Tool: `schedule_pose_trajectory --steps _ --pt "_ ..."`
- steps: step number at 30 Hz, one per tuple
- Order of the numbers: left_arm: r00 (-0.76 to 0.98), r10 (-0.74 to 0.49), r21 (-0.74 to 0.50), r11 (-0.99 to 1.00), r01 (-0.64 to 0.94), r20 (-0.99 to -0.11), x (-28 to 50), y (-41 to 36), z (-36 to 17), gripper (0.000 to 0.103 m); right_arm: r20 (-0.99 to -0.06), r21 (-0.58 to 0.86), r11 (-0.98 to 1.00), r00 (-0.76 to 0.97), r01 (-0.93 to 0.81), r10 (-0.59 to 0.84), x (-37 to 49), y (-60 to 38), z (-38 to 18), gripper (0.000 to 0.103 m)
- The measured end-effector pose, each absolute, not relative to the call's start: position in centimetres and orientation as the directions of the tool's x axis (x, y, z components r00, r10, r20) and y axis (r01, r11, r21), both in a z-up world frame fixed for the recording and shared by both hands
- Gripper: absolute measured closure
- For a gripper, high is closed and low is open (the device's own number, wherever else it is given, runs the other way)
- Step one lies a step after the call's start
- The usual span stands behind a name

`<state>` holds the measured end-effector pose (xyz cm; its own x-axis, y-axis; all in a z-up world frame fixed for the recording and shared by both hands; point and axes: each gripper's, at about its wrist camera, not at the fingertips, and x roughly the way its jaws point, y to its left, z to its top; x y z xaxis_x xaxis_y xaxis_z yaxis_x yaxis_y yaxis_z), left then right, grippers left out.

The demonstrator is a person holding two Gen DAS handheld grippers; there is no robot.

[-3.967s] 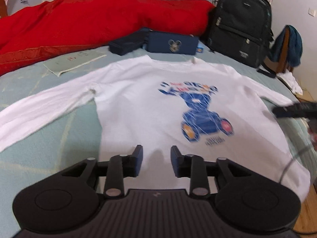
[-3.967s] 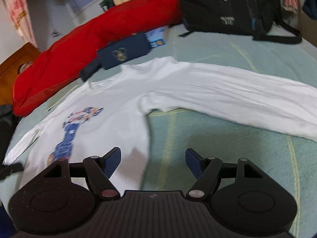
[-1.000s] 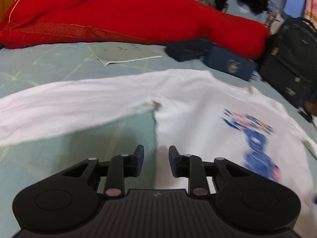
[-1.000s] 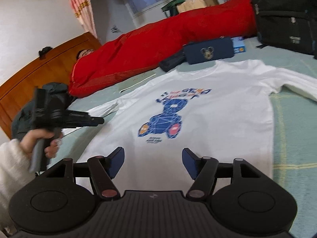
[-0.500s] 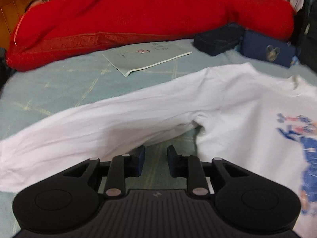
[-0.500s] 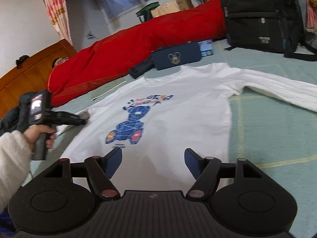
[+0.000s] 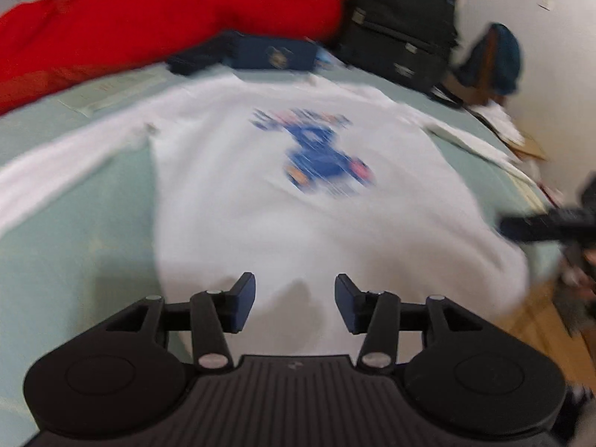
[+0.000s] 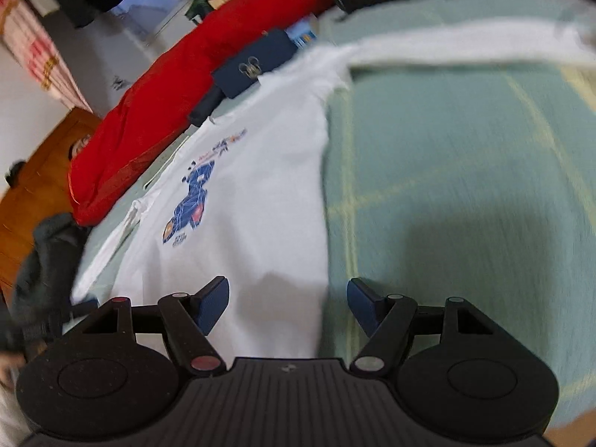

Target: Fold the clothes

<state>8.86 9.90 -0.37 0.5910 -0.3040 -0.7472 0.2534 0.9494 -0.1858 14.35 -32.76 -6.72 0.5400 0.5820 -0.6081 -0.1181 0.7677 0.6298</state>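
A white long-sleeved shirt (image 7: 238, 193) with a blue bear print lies flat, face up, on a pale green bedspread (image 7: 74, 231), sleeves spread to both sides. My left gripper (image 7: 295, 300) hovers over the shirt's lower hem; its jaws are opening and nothing is between them. In the right wrist view the same shirt (image 8: 260, 201) fills the left half. My right gripper (image 8: 287, 303) stands open above the shirt's lower right edge, one finger over cloth and one over the bedspread (image 8: 465, 186), holding nothing. The right gripper also shows blurred at the far right of the left wrist view.
A red quilt (image 7: 130, 26) runs along the far side. A dark blue pouch (image 7: 273, 54), a black backpack (image 7: 402, 22) and a paper sheet (image 7: 111, 93) lie beyond the shirt. Wooden floor (image 7: 529, 320) shows past the bed's edge. A dark garment (image 8: 44, 260) lies left.
The left gripper swung from the left sleeve to the hem's middle, its jaws parting wider. The right gripper dropped to the shirt's right edge and rolled.
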Motion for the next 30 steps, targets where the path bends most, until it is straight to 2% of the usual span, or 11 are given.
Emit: schedule_pose_trajectory --steps 4,10,14,22,23,24,25,27,30 --pt "0.624 -0.199 -0.125 0.979 0.161 -0.756 6.2 9.7 -1.6 0.055 -0.588 0.650 0.751 0.549 -0.116 0.594 13.3 -32.9 -7.2 0.027" --pt "0.635 -0.239 -0.315 0.949 -0.007 -0.734 4.9 15.3 -2.9 0.056 -0.590 0.625 0.767 0.554 -0.147 0.587 12.7 -32.4 -7.2 0.023" --pt "0.617 -0.411 -0.536 0.844 -0.021 -0.671 5.8 17.1 -5.4 0.056 -0.580 0.633 0.758 0.553 -0.156 0.598 12.8 -32.4 -7.4 0.021" --pt "0.617 -0.556 -0.706 0.708 0.000 -0.557 5.8 17.4 -7.9 0.055 -0.523 0.712 0.678 0.508 -0.181 0.684 12.2 -32.9 -7.9 0.020" --pt "0.610 -0.565 -0.711 0.703 0.003 -0.556 5.4 17.5 -8.0 0.057 -0.510 0.728 0.660 0.497 -0.185 0.702 12.0 -33.0 -8.2 0.020" --pt "0.606 -0.559 -0.707 0.707 -0.007 -0.566 5.4 17.6 -8.0 0.067 -0.498 0.742 0.644 0.489 -0.186 0.716 11.9 -33.1 -8.4 0.020" --pt "0.598 -0.537 -0.686 0.727 -0.028 -0.594 5.6 17.5 -7.8 0.082 -0.490 0.751 0.634 0.488 -0.185 0.722 11.8 -33.1 -8.6 0.020" --pt "0.581 -0.502 -0.641 0.766 -0.046 -0.641 6.1 17.2 -7.2 0.097 -0.484 0.757 0.627 0.489 -0.181 0.726 11.7 -33.0 -8.7 0.025" --pt "0.582 -0.461 -0.567 0.824 -0.001 -0.670 6.1 16.4 -5.4 0.098 -0.513 0.731 0.652 0.468 -0.200 0.719 11.3 -32.6 -8.4 0.041"
